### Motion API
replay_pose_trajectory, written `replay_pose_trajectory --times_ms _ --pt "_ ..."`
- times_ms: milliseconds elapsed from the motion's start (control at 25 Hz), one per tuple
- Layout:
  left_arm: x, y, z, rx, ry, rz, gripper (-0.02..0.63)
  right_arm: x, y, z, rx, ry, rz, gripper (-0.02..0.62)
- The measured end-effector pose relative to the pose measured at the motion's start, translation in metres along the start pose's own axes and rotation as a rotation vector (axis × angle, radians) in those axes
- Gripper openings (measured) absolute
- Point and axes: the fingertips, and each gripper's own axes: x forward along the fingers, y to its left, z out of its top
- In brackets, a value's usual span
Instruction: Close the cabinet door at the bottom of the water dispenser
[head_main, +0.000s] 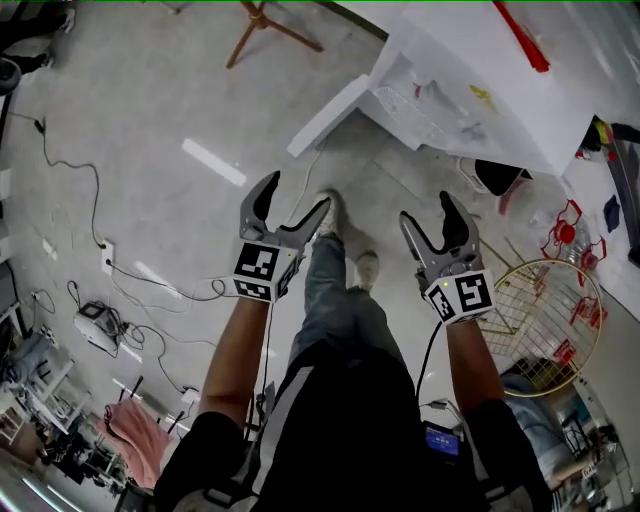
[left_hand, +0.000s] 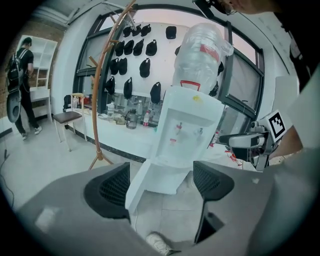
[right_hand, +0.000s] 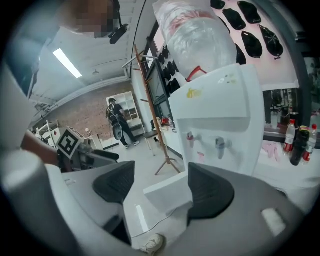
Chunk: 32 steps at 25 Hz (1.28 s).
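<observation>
Grey floor (head_main: 150, 100) is stretching out below me, and the dispenser (head_main: 470, 80) is standing ahead with its door (head_main: 325, 115) hanging wide open. I am holding my left claw (head_main: 296, 195) and right claw (head_main: 428, 210) spread and empty, apart from the door; the whole push is waiting undone.

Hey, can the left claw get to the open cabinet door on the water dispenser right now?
Probably yes. The left claw is open and empty, and only bare floor lies between it and the cabinet door, which stands swung out toward it.
</observation>
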Motion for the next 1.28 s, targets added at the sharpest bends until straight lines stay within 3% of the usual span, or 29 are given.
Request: replay_pose_trajectory --times_ms 200,400,720,960,1120,1280 --pt "0.021 0.023 -0.028 -0.031 0.027 0.005 0.4 0.026 -0.009 -0.021 -0.039 0.026 -0.016 0.328" --pt "0.05 0.045 -0.083 -0.041 0.103 0.01 0.4 0.044 -0.017 -0.055 -0.04 0.072 -0.019 0.319" --pt "0.1 0.079 -0.144 -0.04 0.207 0.012 0.4 0.078 -0.028 -0.097 0.003 0.142 -0.023 0.314" --pt "0.134 0.098 -0.169 -0.044 0.256 0.062 0.403 0.088 -0.028 -0.112 0.04 0.166 -0.014 0.308" --pt "0.147 0.101 -0.187 -0.073 0.289 0.045 0.403 0.086 -0.026 -0.12 0.061 0.181 -0.003 0.308" --pt "0.156 0.109 -0.203 -0.034 0.326 0.044 0.403 0.087 -0.029 -0.127 0.088 0.183 0.003 0.305"
